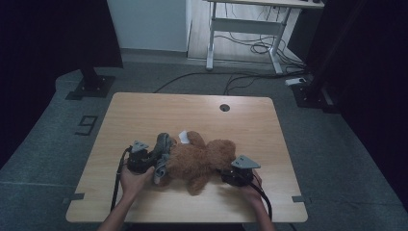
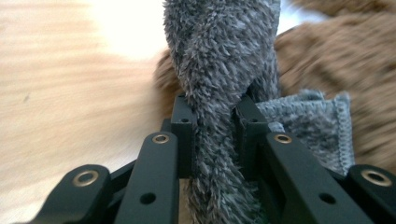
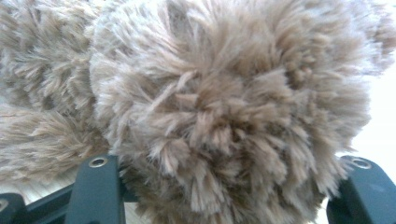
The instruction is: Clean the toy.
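I have one brown teddy bear [image 1: 202,161] lying just below the middle of the desk [image 1: 144,115], with one grey fleece scarf [image 1: 162,156] draped over its 9 o'clock end, and my left tool [image 2: 215,114] is clenched on a bunched strip of that scarf. My right tool [image 3: 224,186] at the bear's 3 o'clock end has its jaws spread wide around a plush limb, pressed against fur but not pinching it as far as I can see. I judge the scarf work about halfway: gripped and laid on, not yet wrapped or tied.
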